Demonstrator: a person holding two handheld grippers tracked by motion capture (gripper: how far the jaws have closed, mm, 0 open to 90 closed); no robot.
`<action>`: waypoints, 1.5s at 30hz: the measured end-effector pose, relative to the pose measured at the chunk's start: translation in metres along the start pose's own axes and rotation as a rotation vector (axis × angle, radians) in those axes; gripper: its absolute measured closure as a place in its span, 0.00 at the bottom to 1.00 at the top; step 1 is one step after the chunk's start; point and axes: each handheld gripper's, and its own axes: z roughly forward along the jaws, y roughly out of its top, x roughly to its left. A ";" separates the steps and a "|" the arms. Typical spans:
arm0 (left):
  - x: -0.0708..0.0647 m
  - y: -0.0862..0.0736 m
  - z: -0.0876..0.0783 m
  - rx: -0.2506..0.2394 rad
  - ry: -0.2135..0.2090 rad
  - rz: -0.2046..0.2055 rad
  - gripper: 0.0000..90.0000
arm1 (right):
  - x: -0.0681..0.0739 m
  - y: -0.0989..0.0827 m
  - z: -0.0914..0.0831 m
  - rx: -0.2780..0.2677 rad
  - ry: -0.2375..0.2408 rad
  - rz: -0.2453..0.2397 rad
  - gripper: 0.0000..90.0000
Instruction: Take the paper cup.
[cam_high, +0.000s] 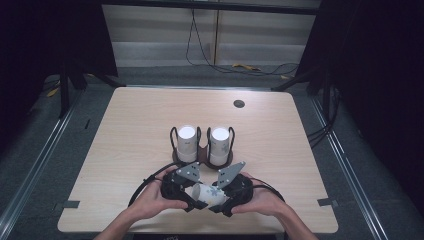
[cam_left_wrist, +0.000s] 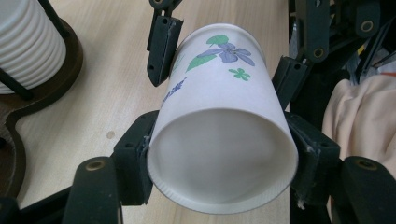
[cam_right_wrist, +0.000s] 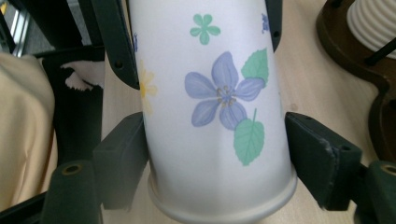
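A white paper cup (cam_high: 208, 194) printed with blue flowers and green leaves lies on its side just above the table's front edge. My left gripper (cam_high: 189, 200) is shut on its left end and my right gripper (cam_high: 225, 204) on its right end. In the left gripper view the cup (cam_left_wrist: 223, 140) points its hollow end at the camera, squeezed between my left gripper (cam_left_wrist: 224, 154) jaws, and the right gripper's fingers (cam_left_wrist: 161, 46) clamp its far end. In the right gripper view the cup (cam_right_wrist: 219, 102) runs away from the camera with my right gripper (cam_right_wrist: 223, 156) shut around its near rim.
A dark wooden holder (cam_high: 202, 159) at the table's centre carries two ribbed white cups (cam_high: 187, 142) (cam_high: 219, 145) in black wire frames. It sits just beyond the grippers. A black grommet hole (cam_high: 239, 103) lies at the back right. A hand grips each gripper.
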 end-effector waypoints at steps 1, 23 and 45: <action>0.000 0.000 0.000 0.000 0.000 0.000 0.39 | 0.000 0.000 0.000 0.000 0.000 0.000 0.27; 0.003 -0.009 -0.011 -0.135 0.044 -0.007 0.39 | -0.005 -0.015 -0.020 -0.124 -0.033 0.116 0.16; 0.006 -0.021 -0.011 -0.301 0.056 -0.080 0.39 | -0.006 -0.035 -0.036 -0.322 -0.071 0.264 0.16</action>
